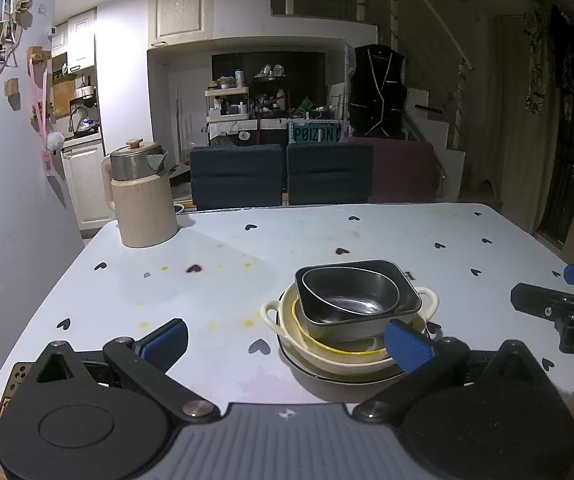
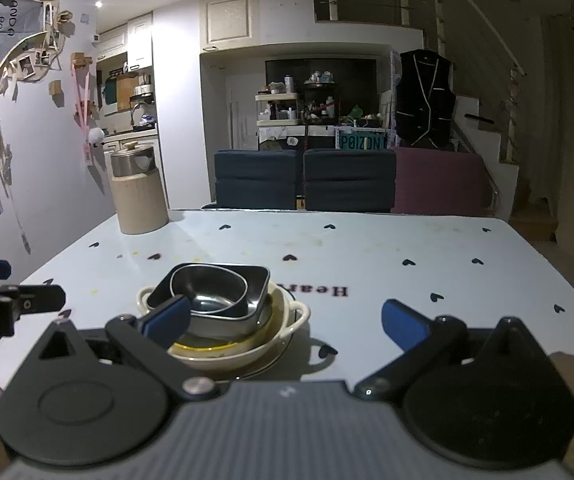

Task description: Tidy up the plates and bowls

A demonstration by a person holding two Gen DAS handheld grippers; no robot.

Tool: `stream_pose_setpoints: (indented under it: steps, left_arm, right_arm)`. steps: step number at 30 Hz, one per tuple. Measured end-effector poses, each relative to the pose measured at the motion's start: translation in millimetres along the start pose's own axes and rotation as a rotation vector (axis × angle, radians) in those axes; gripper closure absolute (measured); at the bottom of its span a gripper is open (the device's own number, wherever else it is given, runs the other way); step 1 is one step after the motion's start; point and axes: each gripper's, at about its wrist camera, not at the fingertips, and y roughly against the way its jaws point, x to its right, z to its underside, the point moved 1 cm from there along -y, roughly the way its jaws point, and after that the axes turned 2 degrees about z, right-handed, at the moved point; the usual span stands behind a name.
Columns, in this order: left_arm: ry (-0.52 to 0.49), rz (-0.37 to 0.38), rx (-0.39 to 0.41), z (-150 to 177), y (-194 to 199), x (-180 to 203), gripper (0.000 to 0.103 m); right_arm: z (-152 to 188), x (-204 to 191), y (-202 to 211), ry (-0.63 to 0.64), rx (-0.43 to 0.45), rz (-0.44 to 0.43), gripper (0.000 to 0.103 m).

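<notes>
Flanking the nested bowls [image 1: 351, 312] on the desk [image 1: 207, 280], left gripper [image 1: 287, 344] and right gripper [image 2: 287, 328] were both released, empty, leaving the stack free

Glossy metal gleams inside the round steel bowl [image 1: 353, 294], light streaking across its smooth bottom. The square dark dish [image 1: 401, 296] around it looks matt, with a duller sheen. Beneath, the cream two-handled dish [image 1: 283, 320] shines like glazed ceramic. The tablecloth [image 1: 207, 280] reads as smooth wipe-clean plastic, faintly reflective. On the left gripper [image 1: 287, 340], matt black plastic arms and blue rubbery-looking pads [image 1: 407, 344]. The kettle [image 1: 141, 196] pairs brushed metal with matt cream casing.
</notes>
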Motion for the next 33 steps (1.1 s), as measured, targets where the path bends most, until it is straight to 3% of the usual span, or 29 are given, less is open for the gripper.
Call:
stream_pose_setpoints:
  steps: [33]
  left_arm:
    - [-0.005,0.007,0.003,0.9,2.2,3.2,0.0]
  right_arm:
    - [1.6,-0.5,-0.1,0.011,-0.002,-0.001,0.0]
